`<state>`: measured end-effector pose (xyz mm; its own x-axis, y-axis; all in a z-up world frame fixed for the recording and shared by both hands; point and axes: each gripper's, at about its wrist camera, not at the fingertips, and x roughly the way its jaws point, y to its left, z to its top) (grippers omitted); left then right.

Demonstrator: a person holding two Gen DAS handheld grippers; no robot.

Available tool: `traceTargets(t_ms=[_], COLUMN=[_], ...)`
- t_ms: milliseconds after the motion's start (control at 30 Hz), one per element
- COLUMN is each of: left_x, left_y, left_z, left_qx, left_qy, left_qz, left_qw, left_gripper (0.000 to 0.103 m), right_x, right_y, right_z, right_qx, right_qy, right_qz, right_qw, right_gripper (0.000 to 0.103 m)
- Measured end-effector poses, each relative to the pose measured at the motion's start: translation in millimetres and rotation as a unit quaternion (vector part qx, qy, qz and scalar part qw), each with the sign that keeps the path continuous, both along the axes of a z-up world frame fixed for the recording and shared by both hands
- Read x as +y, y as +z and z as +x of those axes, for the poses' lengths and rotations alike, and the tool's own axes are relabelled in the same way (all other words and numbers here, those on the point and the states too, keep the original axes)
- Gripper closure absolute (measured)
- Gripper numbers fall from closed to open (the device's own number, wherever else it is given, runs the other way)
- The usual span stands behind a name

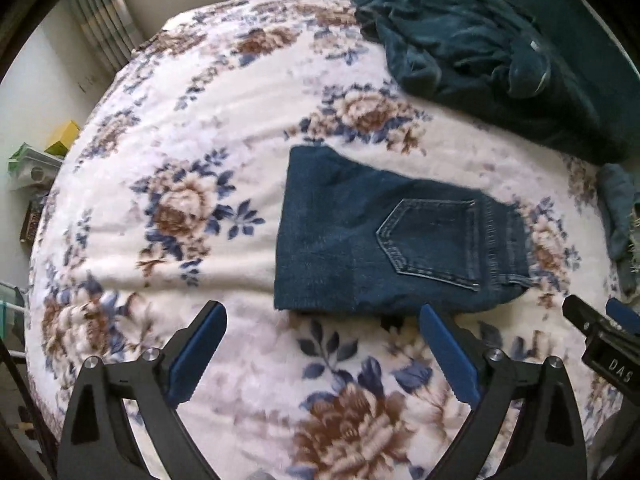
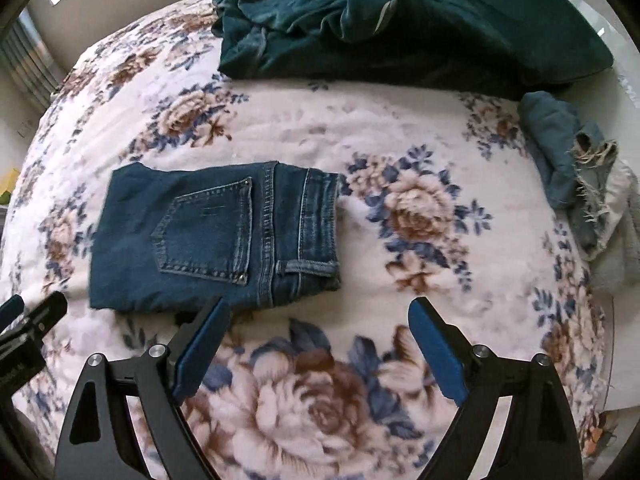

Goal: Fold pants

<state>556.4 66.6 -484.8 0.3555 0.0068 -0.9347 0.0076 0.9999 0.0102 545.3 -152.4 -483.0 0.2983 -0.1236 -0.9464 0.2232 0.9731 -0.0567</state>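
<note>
Already folded into a compact block, the dark blue denim pants [image 1: 384, 240] lie on the floral bed blanket [image 1: 200, 120]; both the left gripper [image 1: 320, 344] and right gripper [image 2: 320, 336] gape wide, empty. The denim looks heavy and stiff-ish, best gripped at its thick folded edges.

floral blanket [image 2: 304, 128] | teal velvet heap [image 2: 400, 20] | frayed pale denim [image 2: 576, 168]

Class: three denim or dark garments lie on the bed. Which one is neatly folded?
The dark blue jeans with the back pocket showing; the teal pile and frayed light jeans lie crumpled.
</note>
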Motion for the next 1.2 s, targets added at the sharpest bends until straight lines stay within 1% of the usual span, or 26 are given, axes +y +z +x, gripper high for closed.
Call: traceTargets(t_ms=[33, 100, 267, 400, 433, 567, 633, 833, 900, 967, 1133, 1200], left_x=[-1, -3, -8, -7, -6, -4, -2, -4, -5, -8, -12, -11], left_y=[11, 42, 110, 162, 179, 227, 252, 310, 323, 339, 367, 376], left_z=[-5, -20, -58, -88, -99, -133, -153, -203, -215, -229, -253, -260], left_qx=[-0.006, -0.020, -0.047, -0.065, -0.071, -0.088, -0.098, -0.124, -0.131, -0.140, -0.160, -0.166], left_qy=[-0.002, -0.003, -0.007, 0.001, 0.003, 0.012, 0.021, 0.023, 0.021, 0.018, 0.020, 0.024], left_qz=[-0.001, 0.003, 0.000, -0.005, -0.007, -0.009, -0.012, 0.003, 0.006, 0.006, 0.011, 0.006], left_qw=[1.0000, 0.9998, 0.9988, 0.9979, 0.9974, 0.9960, 0.9949, 0.9920, 0.9912, 0.9900, 0.9869, 0.9857], left_gripper=[0.004, 0.004, 0.004, 0.004, 0.004, 0.004, 0.004, 0.004, 0.004, 0.004, 0.004, 0.004], right_x=[0, 1, 7, 14, 15, 20, 20, 25, 26, 28, 32, 32], right_y=[12, 40, 122, 182, 198, 264, 292, 362, 384, 401, 442, 455], right_z=[-8, -22, -67, -101, -111, -149, -167, -219, -236, -248, -278, -286], right_qx=[-0.003, -0.010, -0.032, -0.057, -0.063, -0.091, -0.100, -0.126, -0.132, -0.141, -0.166, -0.173], right_qy=[0.003, 0.008, 0.028, 0.048, 0.052, 0.067, 0.068, 0.087, 0.096, 0.103, 0.118, 0.121], right_qz=[-0.002, -0.007, -0.016, -0.027, -0.025, -0.034, -0.033, -0.021, -0.017, -0.017, -0.016, -0.006], right_qw=[1.000, 1.000, 0.999, 0.997, 0.996, 0.993, 0.992, 0.988, 0.986, 0.984, 0.979, 0.977], right_gripper=[0.010, 0.010, 0.010, 0.010, 0.010, 0.010, 0.010, 0.010, 0.010, 0.010, 0.010, 0.010])
